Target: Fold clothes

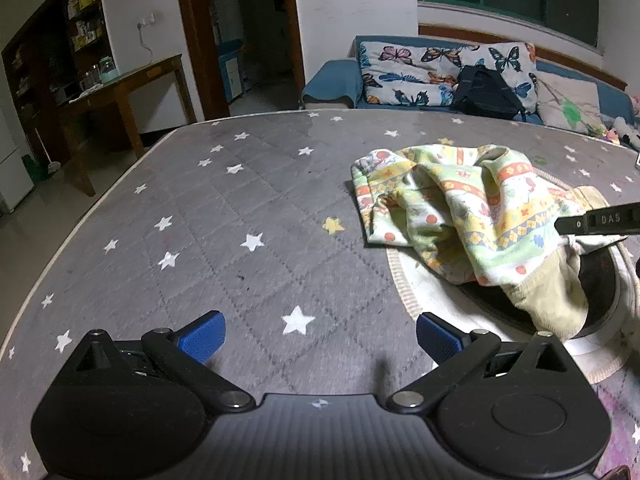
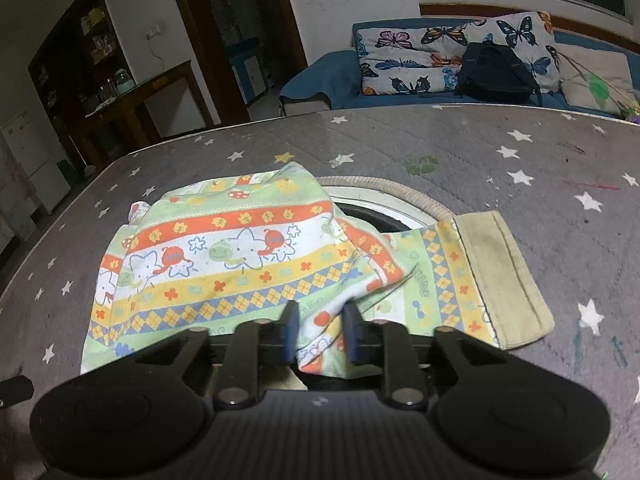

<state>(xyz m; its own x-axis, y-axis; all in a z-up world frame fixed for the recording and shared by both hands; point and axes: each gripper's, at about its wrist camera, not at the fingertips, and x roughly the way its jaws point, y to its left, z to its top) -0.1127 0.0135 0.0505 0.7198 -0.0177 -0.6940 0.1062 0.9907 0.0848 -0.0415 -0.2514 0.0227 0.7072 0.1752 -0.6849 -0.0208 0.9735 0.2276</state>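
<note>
Your left hand-held gripper (image 1: 320, 338) hangs released over bare grey star-print surface (image 1: 200, 208), its blue pads (image 1: 204, 336) spread wide with nothing between them. It sits well to the left of the garment, so it looks parked and waiting for a corner to take.

Move right and you reach the task's thing: a child's printed garment (image 1: 460, 208), green with orange and yellow bands, lying crumpled near the middle of the surface. Part of it drapes over a round rimmed object (image 1: 404, 280) beneath, which is probably why the cloth bunches rather than lies flat. Its beige ribbed cuff (image 2: 504, 276) stretches out to the right, flat on the surface.

Further right, your right hand-held gripper (image 2: 320, 332) is clenched on a fold at the garment's near edge, cloth pinched between the narrow fingers. That hold seems meant to lift or drag the piece clear and spread it before any fold. Beyond the surface, a blue sofa (image 1: 332, 80) with a butterfly cushion (image 1: 420, 72) stands against the wall.
</note>
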